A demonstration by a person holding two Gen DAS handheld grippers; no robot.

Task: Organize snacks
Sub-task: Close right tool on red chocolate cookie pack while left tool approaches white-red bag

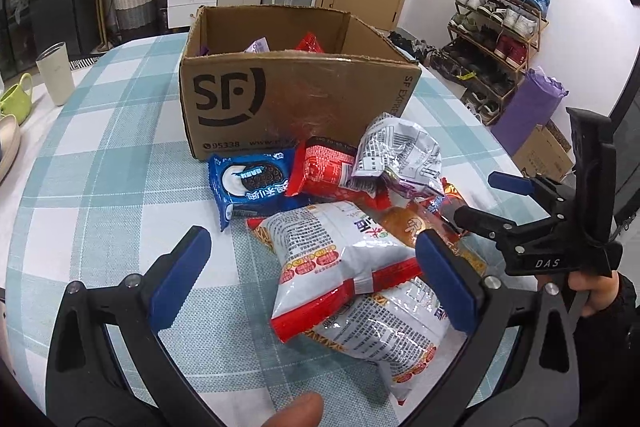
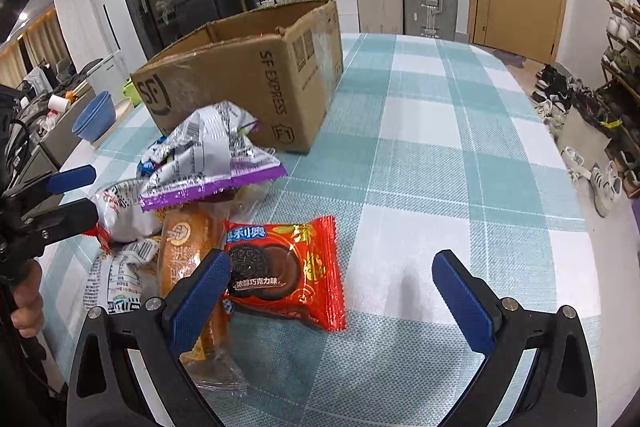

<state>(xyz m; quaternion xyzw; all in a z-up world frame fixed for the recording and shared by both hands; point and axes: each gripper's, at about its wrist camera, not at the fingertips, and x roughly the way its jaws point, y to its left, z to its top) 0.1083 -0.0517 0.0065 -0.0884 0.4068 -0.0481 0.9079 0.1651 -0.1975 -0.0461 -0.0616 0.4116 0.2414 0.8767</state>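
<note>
Snacks are lying in a loose heap on the table covered with a teal-and-white checked cloth (image 1: pixel 100 155), just in front of the brown cardboard box printed with a black SF logo (image 1: pixel 296 95). The box is standing open at the top, and a red wrapper and a pale purple one are peeking over its near wall.

The left gripper (image 1: pixel 312 275) is hovering with its blue-padded jaws spread wide, straddling a white-and-red crinkly packet covered in small print (image 1: pixel 332 267); neither pad is visibly pressing into it, so nothing is being gripped. A second white-and-red packet of the same kind (image 1: pixel 392 339) is lying partly under the first. Behind them a blue cookie packet showing a dark sandwich biscuit (image 1: pixel 252 187) is resting beside a red foil packet (image 1: pixel 324 175), and a crumpled silver bag with a purple edge (image 2: pixel 212 159) is sitting on top of the heap.

The right gripper (image 2: pixel 332 283) is also hanging released, jaws wide apart. Its left pad is overlapping the edge of a red cookie packet picturing chocolate sandwich biscuits (image 2: pixel 292 267), which is lying flat on the cloth at the heap's right side. Beside that packet a golden bread roll in clear plastic (image 2: pixel 188 255) is lying lengthwise; whether the pad is touching either one cannot be told.

A person's hand (image 2: pixel 26 303) is holding the left gripper's handle.
</note>
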